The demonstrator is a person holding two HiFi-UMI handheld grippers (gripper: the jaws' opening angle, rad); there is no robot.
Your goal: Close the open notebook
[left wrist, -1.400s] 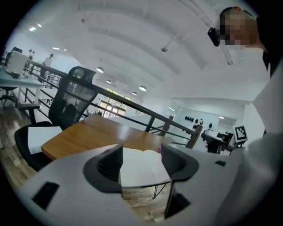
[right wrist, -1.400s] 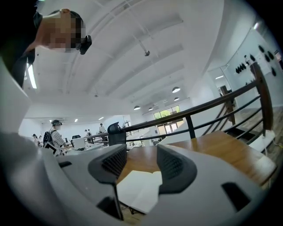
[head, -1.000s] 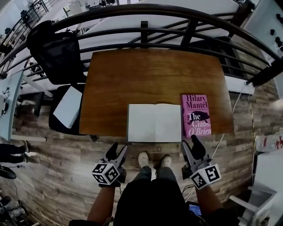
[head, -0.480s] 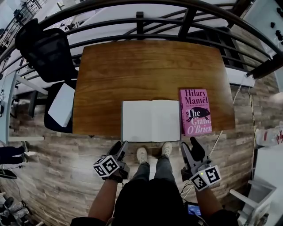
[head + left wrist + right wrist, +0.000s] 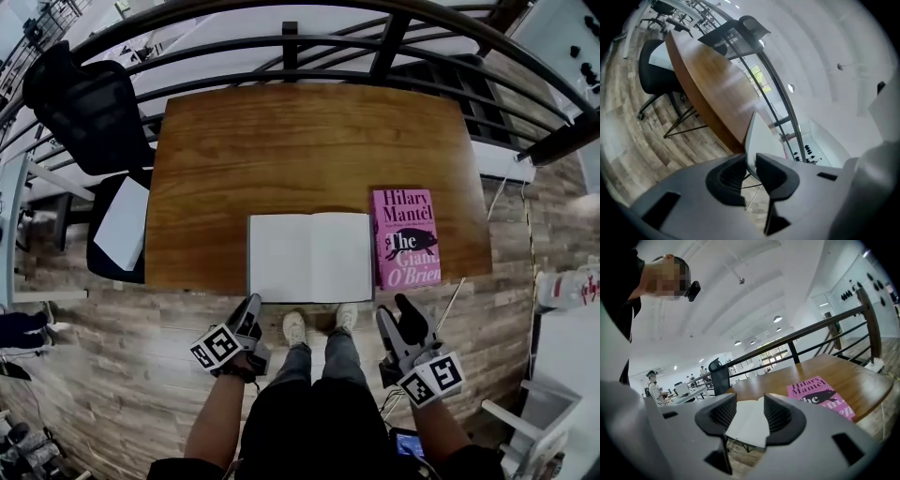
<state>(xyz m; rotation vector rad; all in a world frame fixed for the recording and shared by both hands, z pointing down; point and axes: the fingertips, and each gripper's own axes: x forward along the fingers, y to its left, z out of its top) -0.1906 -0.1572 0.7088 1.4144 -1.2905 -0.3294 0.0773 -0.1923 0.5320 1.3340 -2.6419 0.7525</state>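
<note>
Head view: the notebook (image 5: 310,256) lies open and flat at lower centre, on the near edge of the counter (image 5: 309,141), with a pink book (image 5: 405,237) just to its right.

Left gripper view: the left gripper (image 5: 751,161) is closing its jaws on the notebook's near left corner, the white page between them.

Right gripper view: the right gripper (image 5: 750,411) stands half apart, easing together on nothing.

The grasp looks under way — next, that left half needs swinging over onto the right.

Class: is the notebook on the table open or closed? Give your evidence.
Open. The notebook lies flat on the table, two blank white pages spread either side of its centre fold.
</note>
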